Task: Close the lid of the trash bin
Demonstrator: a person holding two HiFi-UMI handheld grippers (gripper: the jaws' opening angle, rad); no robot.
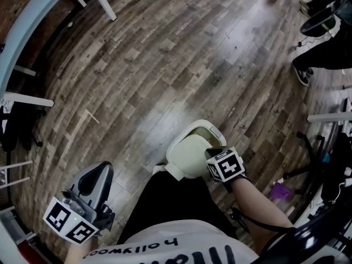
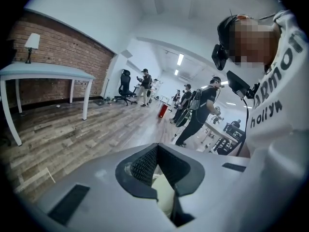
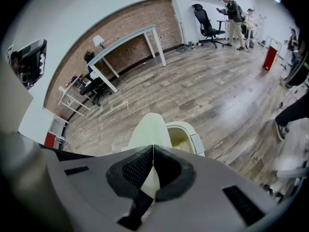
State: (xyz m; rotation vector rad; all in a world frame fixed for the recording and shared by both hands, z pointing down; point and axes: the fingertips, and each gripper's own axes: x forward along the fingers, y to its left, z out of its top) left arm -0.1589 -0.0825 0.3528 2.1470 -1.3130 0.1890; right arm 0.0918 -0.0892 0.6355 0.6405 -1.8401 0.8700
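The bin [image 1: 215, 132] stands on the wood floor [image 1: 165, 54] right at the person's feet, just ahead of the dark trouser leg [image 1: 170, 202]. It is pale cream, and its lid [image 1: 187, 157] is up, tipped back toward the person so the mouth of the bin shows open beyond it.

The right gripper [image 3: 153, 154] is down at the lid's right edge. In the head view its marker cube [image 1: 225, 166] sits just beside the lid, and the dark front end reaches over the rim. From here I can't say whether it is actually touching the lid. In its own view the two jaws are pressed together tip to tip with nothing caught between them, and the raised lid and the open bin lie straight ahead, just past the tips.

The left gripper [image 2: 157, 153] is held off to the person's left, well apart from the bin and aimed out across the room. Its jaws are also closed against each other, and it is empty.

Further off, a pale blue table [image 2: 46, 71] with white legs stands by the brick wall [image 2: 72, 57], with a small lamp [image 2: 32, 41] on it. A black office chair [image 2: 124, 83] and a red container [image 2: 163, 111] stand at the far end, and several other people are on their feet there.
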